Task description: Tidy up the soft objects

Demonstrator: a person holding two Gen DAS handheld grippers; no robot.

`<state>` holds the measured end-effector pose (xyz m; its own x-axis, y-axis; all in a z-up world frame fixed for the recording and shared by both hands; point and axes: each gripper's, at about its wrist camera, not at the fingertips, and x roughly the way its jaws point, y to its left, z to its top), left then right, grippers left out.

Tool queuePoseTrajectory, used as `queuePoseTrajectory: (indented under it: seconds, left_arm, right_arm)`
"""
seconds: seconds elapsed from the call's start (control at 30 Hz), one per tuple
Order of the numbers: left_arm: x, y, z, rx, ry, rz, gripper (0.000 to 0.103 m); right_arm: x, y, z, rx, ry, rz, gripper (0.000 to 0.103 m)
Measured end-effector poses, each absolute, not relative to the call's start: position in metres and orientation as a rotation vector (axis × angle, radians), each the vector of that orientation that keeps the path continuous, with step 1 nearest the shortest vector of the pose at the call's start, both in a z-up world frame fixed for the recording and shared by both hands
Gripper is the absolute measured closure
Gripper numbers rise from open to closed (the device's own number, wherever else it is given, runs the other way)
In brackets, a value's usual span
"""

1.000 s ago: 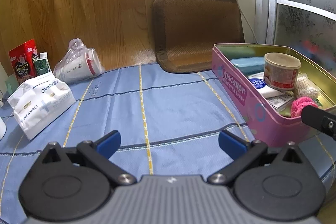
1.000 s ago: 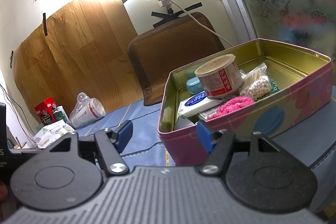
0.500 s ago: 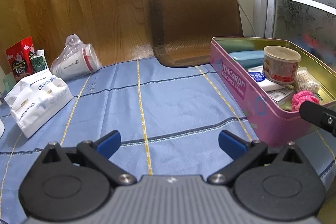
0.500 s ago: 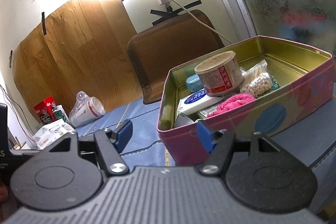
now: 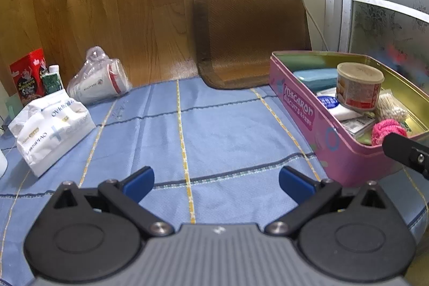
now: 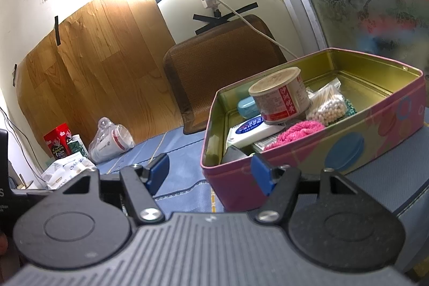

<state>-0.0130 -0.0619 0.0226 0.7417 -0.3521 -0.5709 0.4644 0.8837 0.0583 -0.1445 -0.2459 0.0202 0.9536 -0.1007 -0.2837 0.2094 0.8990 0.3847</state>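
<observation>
Both tools are idle, which I read as the pause before a pick. The left gripper (image 5: 216, 182) hovers over bare cloth left of the pink tin (image 5: 303, 114), its jaws spread wide around nothing; the right gripper (image 6: 209, 173) sits low at the tin's near corner, jaws likewise parted and empty, one blue pad just in front of the tin's wall. Inside the tin, at its near end, lies the pink fuzzy scrunchie (image 6: 300, 132), the likeliest soft thing to sort, beside a bag of cotton swabs (image 6: 328, 105) and a round can (image 6: 278, 97) resting on a white box. Well left of the tin a white tissue pack (image 5: 51, 122) lies on the blue checked cloth (image 5: 214, 125). Behind the tin a brown mat (image 5: 252, 36) leans against a wall partly covered with wood-grain sheet.
</observation>
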Motion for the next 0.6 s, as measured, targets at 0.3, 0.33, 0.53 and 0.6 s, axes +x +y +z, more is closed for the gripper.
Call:
queuePoseTrajectory:
  seconds: [0.3, 0.33, 0.53, 0.6]
  left_arm:
    - [-0.0188, -0.0593, 0.0331, 0.206, 0.523, -0.426, 0.000]
    - [-0.0187, -0.0592, 0.0329, 0.206, 0.527, -0.424, 0.000]
    - [-0.0161, -0.0588, 0.0309, 0.198, 0.551, -0.417, 0.000]
    - [-0.0143, -0.0587, 0.0293, 0.195, 0.570, -0.421, 0.000]
  right_arm:
    - [-0.1496, -0.2379, 0.0234, 0.384, 0.222, -0.177, 0.033]
    - [-0.1498, -0.2382, 0.0233, 0.386, 0.221, -0.179, 0.033]
    - [-0.1494, -0.2379, 0.0228, 0.388, 0.226, -0.180, 0.033]
    - [-0.1490, -0.2376, 0.0225, 0.387, 0.228, -0.178, 0.033]
